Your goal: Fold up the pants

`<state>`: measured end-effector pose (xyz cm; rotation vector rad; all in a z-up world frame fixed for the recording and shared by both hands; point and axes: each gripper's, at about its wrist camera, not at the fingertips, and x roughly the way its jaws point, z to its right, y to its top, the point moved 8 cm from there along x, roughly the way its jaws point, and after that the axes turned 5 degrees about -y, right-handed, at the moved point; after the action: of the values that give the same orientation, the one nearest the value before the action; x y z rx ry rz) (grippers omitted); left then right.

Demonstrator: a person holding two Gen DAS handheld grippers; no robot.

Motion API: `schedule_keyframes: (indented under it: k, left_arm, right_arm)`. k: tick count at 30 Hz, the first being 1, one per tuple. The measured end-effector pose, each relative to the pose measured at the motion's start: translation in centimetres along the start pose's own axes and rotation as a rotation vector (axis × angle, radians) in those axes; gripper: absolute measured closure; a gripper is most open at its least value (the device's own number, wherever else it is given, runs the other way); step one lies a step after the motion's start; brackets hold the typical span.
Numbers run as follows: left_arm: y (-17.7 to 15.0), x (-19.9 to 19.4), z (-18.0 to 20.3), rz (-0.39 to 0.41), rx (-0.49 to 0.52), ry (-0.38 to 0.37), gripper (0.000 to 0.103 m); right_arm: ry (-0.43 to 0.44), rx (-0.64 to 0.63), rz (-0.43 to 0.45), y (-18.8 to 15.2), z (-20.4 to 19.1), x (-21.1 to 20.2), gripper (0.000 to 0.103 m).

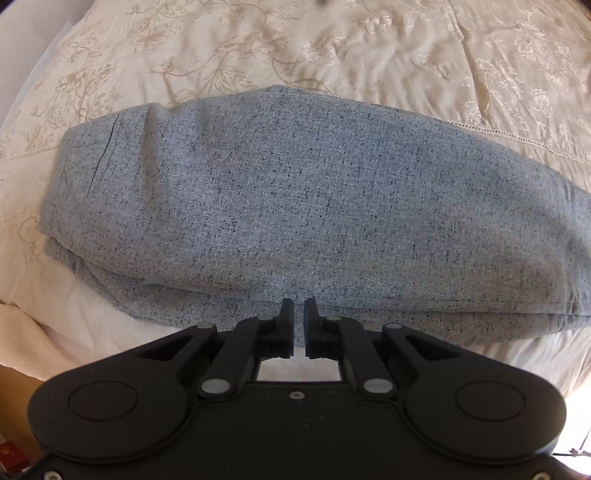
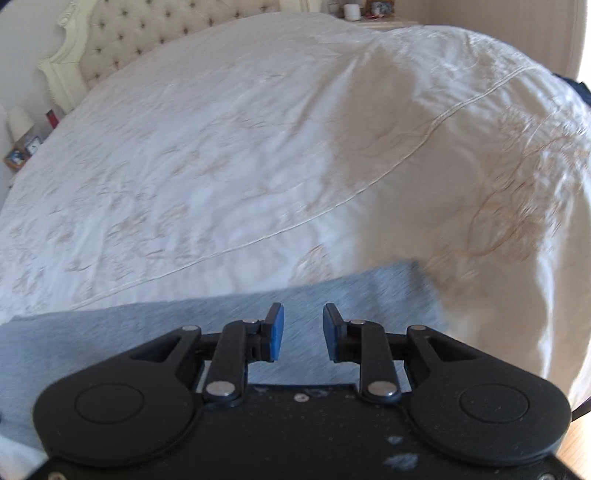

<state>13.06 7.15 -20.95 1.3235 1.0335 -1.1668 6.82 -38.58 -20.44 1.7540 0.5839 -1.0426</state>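
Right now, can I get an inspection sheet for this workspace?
Surface: bed, cream embroidered bedspread, wrinkled.
Job's things: grey pants, folded in layers, lying flat near the bed's edge.
Clutter: nothing seen on the bed.
Grippers: left gripper over the pants' near edge, jaws nearly together, no cloth seen between them; right gripper open, empty, above the pants.
Cables: nothing seen for certain.
Surroundings: tufted headboard; nightstand with small items.

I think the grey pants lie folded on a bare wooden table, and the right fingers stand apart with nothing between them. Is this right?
Not quite: the pants lie on a cream embroidered bedspread, as the left wrist view shows. The rest is right.
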Motion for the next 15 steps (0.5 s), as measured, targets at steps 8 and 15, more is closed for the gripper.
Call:
schedule_keyframes:
  k: [8,15]
  left_arm:
    - [-0.2,0.0,-2.0,0.027,0.194,0.025,0.09]
    - [0.0,0.1,-6.2,0.027,0.213,0.008,0.09]
  right_arm:
    - [0.175,0.052,-0.217,-9.6,-12.4,0.6,0.076]
    - [0.15,0.208,-0.317,-13.3,-17.6,2.1,0.076]
